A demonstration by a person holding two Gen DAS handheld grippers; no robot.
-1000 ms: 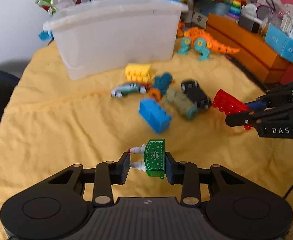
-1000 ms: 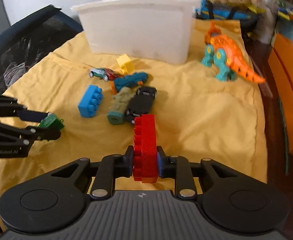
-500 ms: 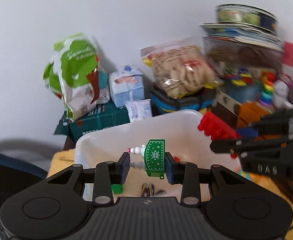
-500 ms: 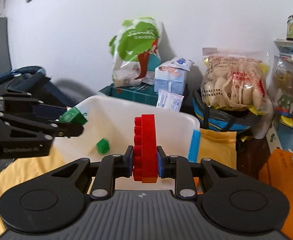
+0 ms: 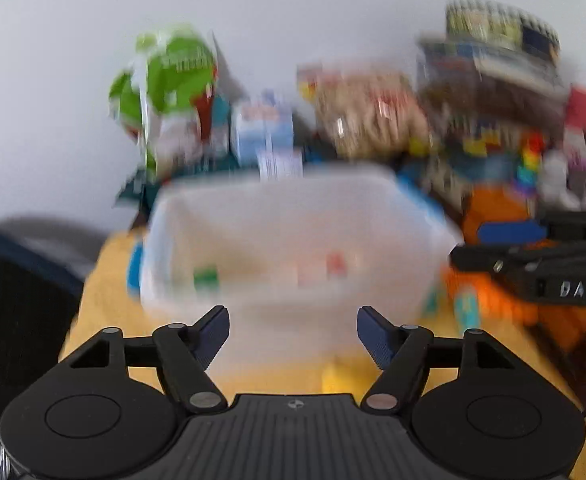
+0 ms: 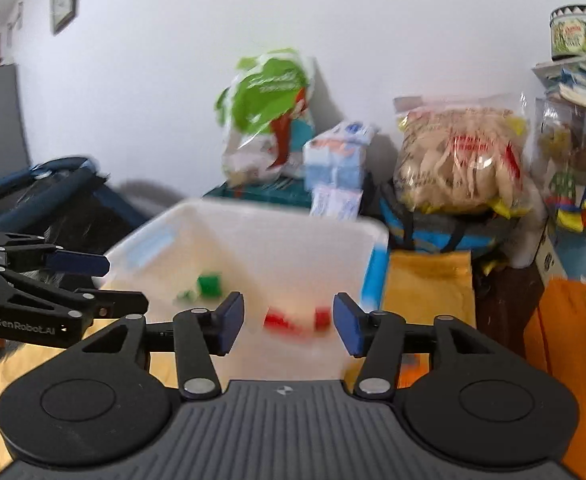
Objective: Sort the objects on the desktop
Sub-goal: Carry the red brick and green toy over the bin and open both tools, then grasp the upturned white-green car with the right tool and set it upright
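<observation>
White bin (image 6: 253, 236) holds red brick (image 6: 283, 320); both grippers (image 5: 293, 334) (image 6: 289, 322) empty, jaws wide, should lift clear before regrasping.

We take this for a lived-in home room: a framed wall clock (image 6: 63, 2), crinkly green-and-white snack bag (image 6: 268, 114), clear bag of beige crackers (image 6: 459, 160), and yellow cloth-covered table (image 6: 429, 284) crowd one corner.

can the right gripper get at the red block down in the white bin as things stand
Probably yes. The right gripper is open with nothing between its fingers, and the red block lies on the floor of the white bin just ahead, the bin's top uncovered. The left gripper hangs off to the side.
</observation>
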